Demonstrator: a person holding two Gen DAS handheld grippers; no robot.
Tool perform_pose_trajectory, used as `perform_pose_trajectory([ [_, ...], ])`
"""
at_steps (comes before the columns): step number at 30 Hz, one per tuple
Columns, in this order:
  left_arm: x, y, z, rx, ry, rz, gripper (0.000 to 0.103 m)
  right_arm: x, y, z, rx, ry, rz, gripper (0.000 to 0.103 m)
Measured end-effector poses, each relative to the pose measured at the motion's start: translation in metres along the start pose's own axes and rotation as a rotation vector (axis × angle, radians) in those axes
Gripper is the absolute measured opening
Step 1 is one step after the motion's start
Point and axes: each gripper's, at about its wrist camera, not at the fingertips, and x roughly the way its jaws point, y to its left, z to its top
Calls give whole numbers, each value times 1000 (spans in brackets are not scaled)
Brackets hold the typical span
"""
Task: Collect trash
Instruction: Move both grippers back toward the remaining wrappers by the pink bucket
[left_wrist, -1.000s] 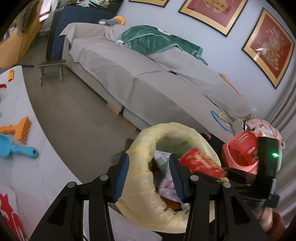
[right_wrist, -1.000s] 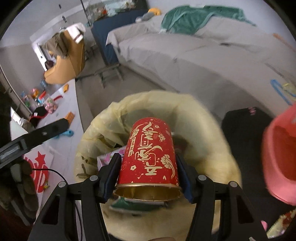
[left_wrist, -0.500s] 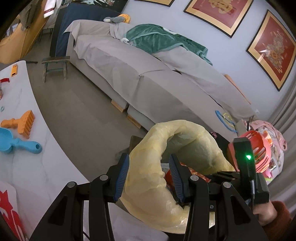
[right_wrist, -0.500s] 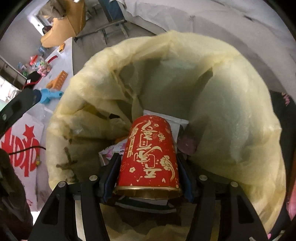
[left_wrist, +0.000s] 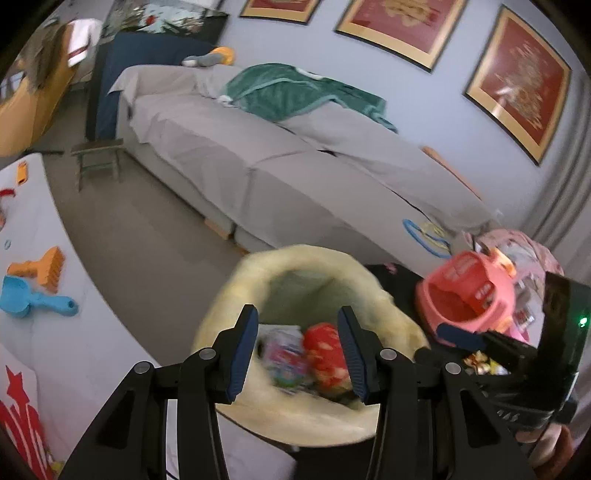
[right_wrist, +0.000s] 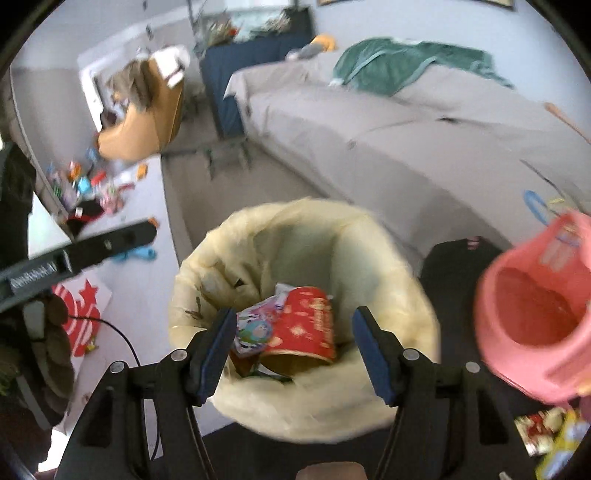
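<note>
Released from the right gripper since a second ago, the red paper cup now lies on its side inside the yellow trash bag, gold-lined mouth toward the camera; the jaws are opening, with nothing between the pads, and the cup sits below them among the rubbish. Gold characters run across the cup, but motion blur makes them unreadable. Beside it, touching, lies a colourful cartoon-printed wrapper, its print also too smeared to read, and whatever lies deeper in the bag is hidden beneath these two. From the left wrist view the left gripper hangs over the bag's near rim, jaws parted; whether the pads pinch the rim film cannot be told, since the bag's edge there is blurred. At the right, a pink plastic basket is cut off by the frame edge, its contents unclear. White lettering on the dark bar at the left of the right wrist view appears upside down and illegible. On the white desk lie a blue toy scoop and an orange toy rake, near each other.
</note>
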Motion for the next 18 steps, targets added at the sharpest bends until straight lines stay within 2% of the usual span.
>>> perform_pose_trajectory([
  [8,1,-102,-26,164,64,-82,46,-89,-53,-51,99,-117,-88,63],
  [14,7,-175,-52,275,107,-165,46,-146,-103,-104,202,-185,-206,63],
  [18,18,-211,-72,335,139,-258,46,-182,-140,-140,301,-216,-282,63],
])
